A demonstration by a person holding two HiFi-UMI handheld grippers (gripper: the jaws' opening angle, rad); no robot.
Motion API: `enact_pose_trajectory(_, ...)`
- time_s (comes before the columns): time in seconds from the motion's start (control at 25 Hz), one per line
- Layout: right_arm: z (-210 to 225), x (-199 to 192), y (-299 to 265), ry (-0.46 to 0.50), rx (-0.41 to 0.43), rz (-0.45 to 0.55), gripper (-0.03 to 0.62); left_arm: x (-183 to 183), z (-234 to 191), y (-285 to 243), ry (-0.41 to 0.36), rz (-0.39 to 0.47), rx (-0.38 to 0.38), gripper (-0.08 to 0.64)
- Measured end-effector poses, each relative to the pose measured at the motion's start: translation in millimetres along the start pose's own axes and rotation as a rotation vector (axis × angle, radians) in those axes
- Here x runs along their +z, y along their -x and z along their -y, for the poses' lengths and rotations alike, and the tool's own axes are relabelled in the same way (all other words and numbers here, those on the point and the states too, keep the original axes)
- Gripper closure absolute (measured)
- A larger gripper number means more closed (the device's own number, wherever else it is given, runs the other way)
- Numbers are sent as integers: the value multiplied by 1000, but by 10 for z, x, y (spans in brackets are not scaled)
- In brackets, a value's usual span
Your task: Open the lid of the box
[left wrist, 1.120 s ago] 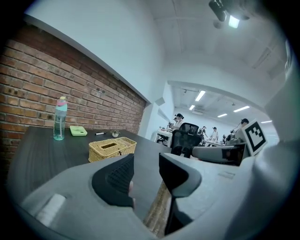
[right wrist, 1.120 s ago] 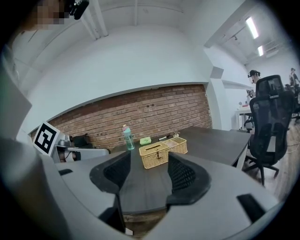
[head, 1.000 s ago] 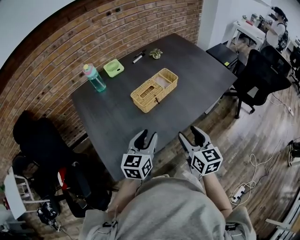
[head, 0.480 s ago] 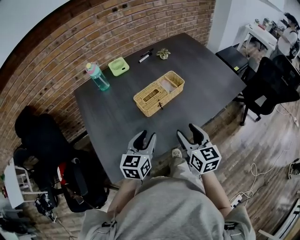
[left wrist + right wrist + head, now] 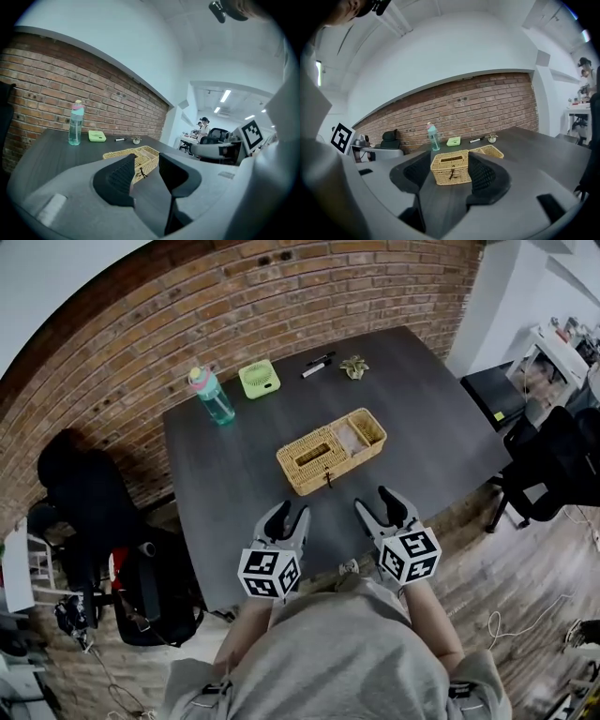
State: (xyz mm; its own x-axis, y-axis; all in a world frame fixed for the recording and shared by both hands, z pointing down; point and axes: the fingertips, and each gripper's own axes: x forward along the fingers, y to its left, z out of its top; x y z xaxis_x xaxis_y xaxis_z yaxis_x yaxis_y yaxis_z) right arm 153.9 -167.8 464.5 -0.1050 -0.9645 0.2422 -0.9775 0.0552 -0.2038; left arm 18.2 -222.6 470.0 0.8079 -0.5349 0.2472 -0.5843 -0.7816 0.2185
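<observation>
A woven wicker box [image 5: 315, 457] lies in the middle of the dark table [image 5: 234, 474], its slotted lid down and a dark clasp on its near side. A lower, open wicker section [image 5: 367, 431] adjoins its right end. Both grippers hover over the table's near edge, short of the box. My left gripper [image 5: 290, 514] is open and empty, with the box [image 5: 148, 154] showing past its jaws. My right gripper [image 5: 377, 502] is also open and empty, and in its own view the box [image 5: 451, 168] sits framed between the two pads, well ahead of them.
Along the brick-wall side stand a teal bottle [image 5: 214, 396], a green flat object [image 5: 259, 378], a marker [image 5: 319, 364] and a small ornament [image 5: 354, 366]. A black office chair [image 5: 562, 460] is at the right, and a dark chair with bags [image 5: 84, 493] at the left.
The person has stepped closer: the table and box have drawn nearer to both grippers and now lie straight ahead. Both grippers have stayed open.
</observation>
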Motion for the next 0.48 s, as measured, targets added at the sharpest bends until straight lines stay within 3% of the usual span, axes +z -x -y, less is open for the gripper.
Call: enact_pose_trajectory(0.48, 298, -12, -630, 59, 137, -94, 359, 106, -233, -269, 43, 45, 173, 399)
